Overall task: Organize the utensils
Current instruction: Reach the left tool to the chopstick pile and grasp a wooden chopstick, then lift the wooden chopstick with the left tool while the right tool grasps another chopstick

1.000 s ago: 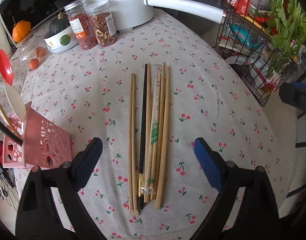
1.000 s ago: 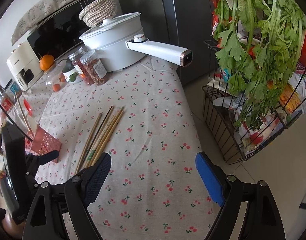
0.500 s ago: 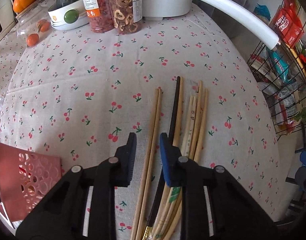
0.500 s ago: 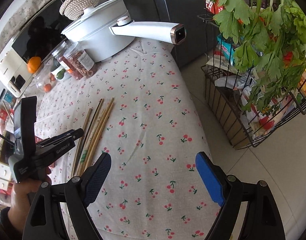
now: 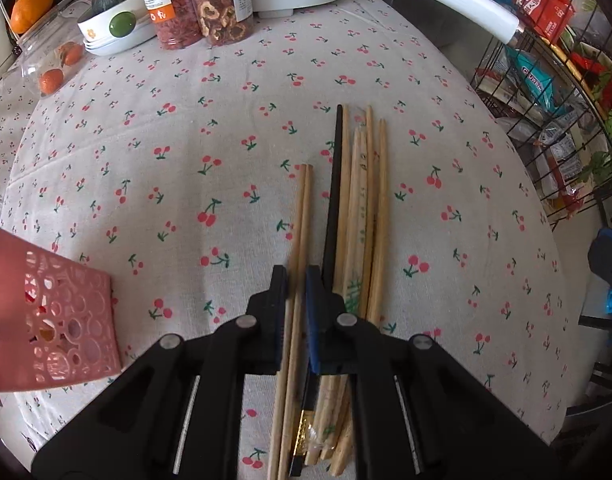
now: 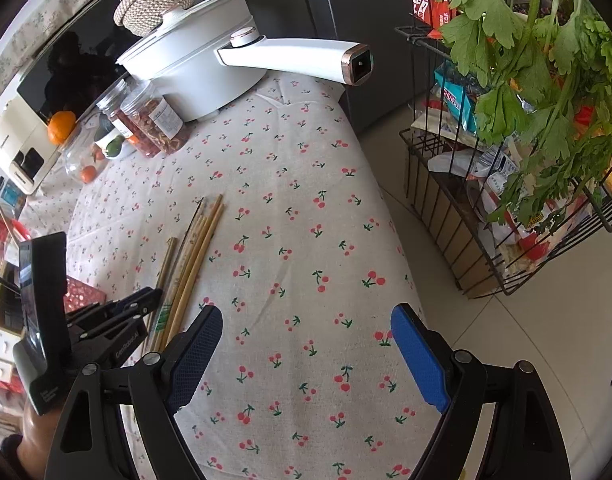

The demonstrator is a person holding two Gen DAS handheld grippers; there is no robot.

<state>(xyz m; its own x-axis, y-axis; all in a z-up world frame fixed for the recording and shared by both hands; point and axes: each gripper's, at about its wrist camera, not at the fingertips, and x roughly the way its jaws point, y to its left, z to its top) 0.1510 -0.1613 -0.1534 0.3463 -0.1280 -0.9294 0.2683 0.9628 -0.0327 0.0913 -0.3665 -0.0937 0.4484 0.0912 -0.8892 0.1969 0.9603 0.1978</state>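
Observation:
Several chopsticks lie side by side on the cherry-print tablecloth. My left gripper is shut on a pair of wooden chopsticks, the leftmost two. Right of them lie a black chopstick and several more wooden chopsticks. A pink perforated utensil holder stands at the left. My right gripper is open and empty above the table's near right part. The right wrist view shows the left gripper at the chopsticks.
Two jars of dried fruit, a bowl, oranges and a white pot with a long handle stand at the far side. A wire rack with packets and greens stands right of the table.
My left gripper came down over the chopsticks and closed from wide open onto the leftmost wooden pair, which has shifted toward me relative to the others. My right gripper stayed open.

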